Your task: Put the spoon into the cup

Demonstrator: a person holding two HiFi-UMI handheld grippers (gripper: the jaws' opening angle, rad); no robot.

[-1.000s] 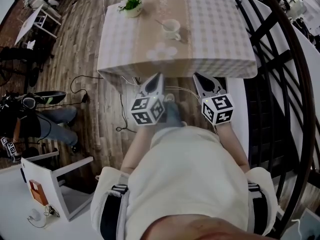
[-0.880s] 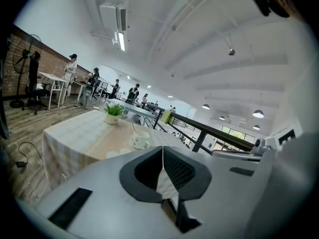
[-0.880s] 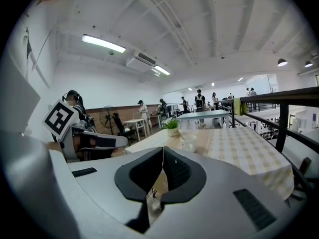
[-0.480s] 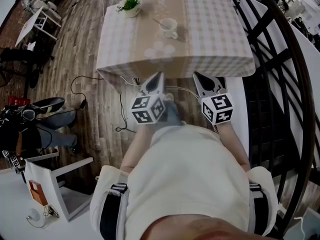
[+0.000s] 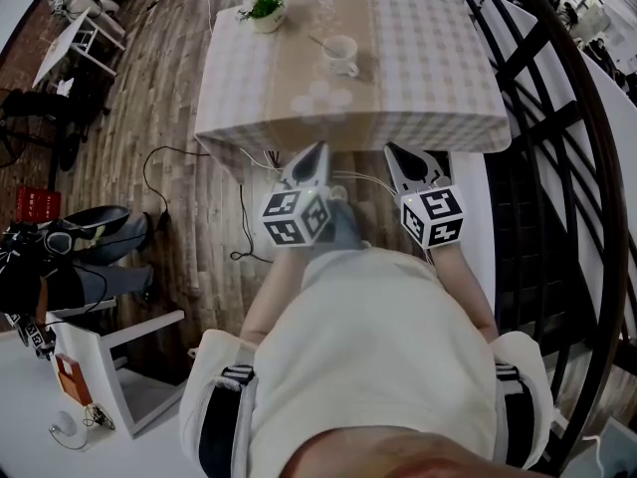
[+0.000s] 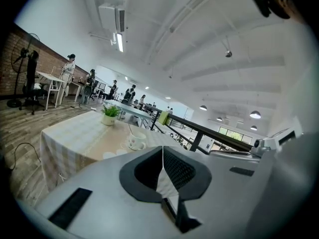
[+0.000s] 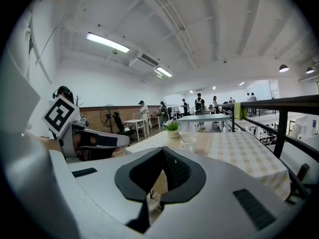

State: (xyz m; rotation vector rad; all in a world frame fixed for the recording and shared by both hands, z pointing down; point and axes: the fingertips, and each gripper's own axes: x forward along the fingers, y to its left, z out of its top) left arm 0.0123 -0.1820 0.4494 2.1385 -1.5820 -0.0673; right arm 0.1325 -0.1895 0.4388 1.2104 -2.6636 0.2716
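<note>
A white cup [image 5: 341,55] on a saucer stands in the far half of the checked table [image 5: 438,78]. The spoon [image 5: 318,41] shows as a thin handle slanting up and left from the cup's rim. The left gripper view shows the cup [image 6: 135,141] with the handle [image 6: 130,129] rising out of it. My left gripper [image 5: 317,151] and right gripper [image 5: 392,151] hang side by side short of the table's near edge, both shut with nothing between the jaws. From the right gripper view the cup [image 7: 188,142] stands well ahead.
A potted plant [image 5: 263,8] stands at the table's far left corner. Pale round discs [image 5: 323,98] lie near its front edge. A black railing [image 5: 557,118] runs along the right. Cables [image 5: 242,222] trail on the wooden floor; a seated person [image 5: 60,257] is at left.
Both grippers have stayed where they were. The seated person at the left has shifted lower in the head view, and a red box now shows beside them.
</note>
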